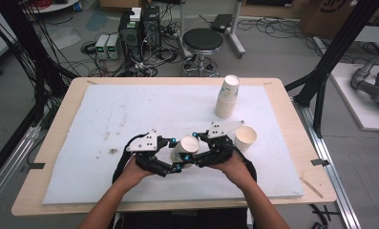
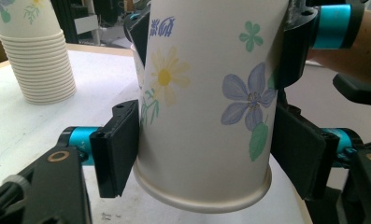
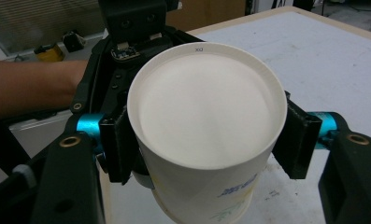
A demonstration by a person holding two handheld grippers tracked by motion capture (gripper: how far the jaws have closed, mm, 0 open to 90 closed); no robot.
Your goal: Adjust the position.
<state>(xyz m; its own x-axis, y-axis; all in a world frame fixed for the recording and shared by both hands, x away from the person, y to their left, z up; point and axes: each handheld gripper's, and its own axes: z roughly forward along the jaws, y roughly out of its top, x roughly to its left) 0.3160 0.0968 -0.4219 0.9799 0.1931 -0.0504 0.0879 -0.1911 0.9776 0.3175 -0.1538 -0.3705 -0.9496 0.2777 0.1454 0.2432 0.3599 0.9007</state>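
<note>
Paper cup (image 1: pixel 187 145), white with printed flowers: held above the white mat (image 1: pixel 106 119) near the table's front edge, between the two grippers, its open mouth turned toward the right gripper and its base toward the left one. Left gripper (image 1: pixel 173 153): jaws are pressed against opposite sides of the cup's lower wall, just above the base rim, as seen in the left gripper view (image 2: pixel 204 140). Right gripper (image 1: pixel 197 149): jaws are closed on the cup near its mouth, one pad on each side of the rim, as seen in the right gripper view (image 3: pixel 206 140). Stack of paper cups (image 1: pixel 227 97): stood upright on the mat, well apart, toward the far right. Single paper cup (image 1: pixel 245 137): stood upright on the mat, just beside the right gripper.
</note>
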